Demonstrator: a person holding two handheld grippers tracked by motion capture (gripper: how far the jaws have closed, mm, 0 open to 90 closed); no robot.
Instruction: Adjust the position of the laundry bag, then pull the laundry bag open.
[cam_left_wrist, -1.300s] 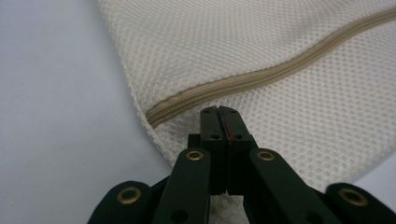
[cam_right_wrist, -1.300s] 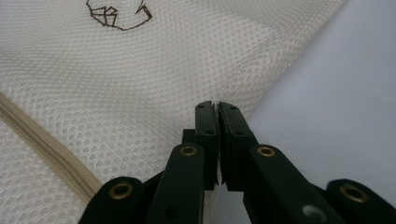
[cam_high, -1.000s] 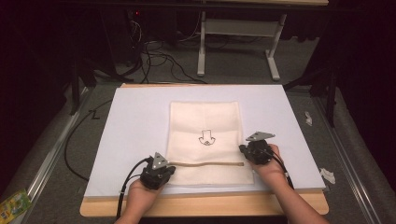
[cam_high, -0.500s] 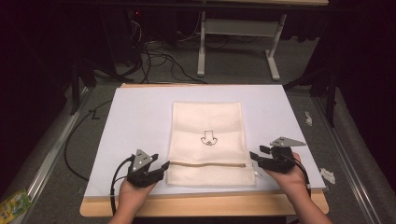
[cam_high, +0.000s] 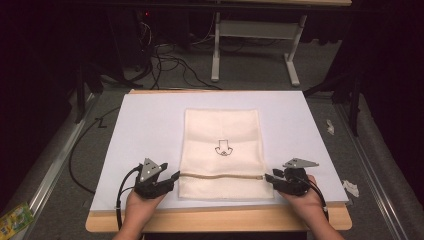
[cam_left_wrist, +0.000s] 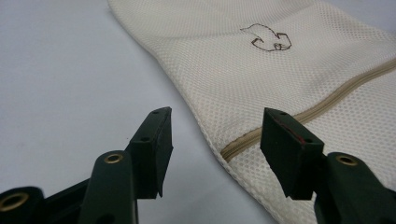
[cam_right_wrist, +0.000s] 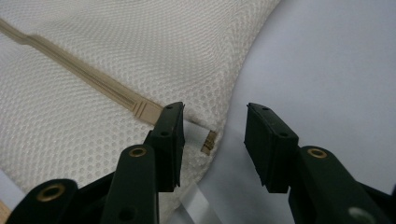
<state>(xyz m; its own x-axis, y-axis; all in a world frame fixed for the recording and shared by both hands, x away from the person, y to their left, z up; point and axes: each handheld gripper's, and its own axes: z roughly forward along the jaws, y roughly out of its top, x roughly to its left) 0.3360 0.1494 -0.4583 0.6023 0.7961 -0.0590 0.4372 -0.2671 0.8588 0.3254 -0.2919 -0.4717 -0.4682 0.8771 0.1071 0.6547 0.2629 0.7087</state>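
Observation:
A cream mesh bag (cam_high: 222, 132) with a small dark emblem (cam_high: 222, 149) lies flat in the middle of the white mat (cam_high: 145, 125). A tan zipper (cam_high: 220, 175) runs across its near part. My left gripper (cam_high: 172, 178) is open at the zipper's left end (cam_left_wrist: 233, 148), its jaws either side of the bag's edge. My right gripper (cam_high: 268, 178) is open at the zipper's right end, where a small tan pull (cam_right_wrist: 208, 141) lies between the jaws. Neither holds anything.
The mat lies on a wooden table (cam_high: 220, 220). Black cables (cam_high: 82, 150) trail off the left side onto the grey floor. Scraps of white paper (cam_high: 350, 188) lie to the right, and a table frame (cam_high: 255, 35) stands behind.
Both grippers moved outward from over the bag's near part to its left and right edges, and now sit at the two ends of the zipper.

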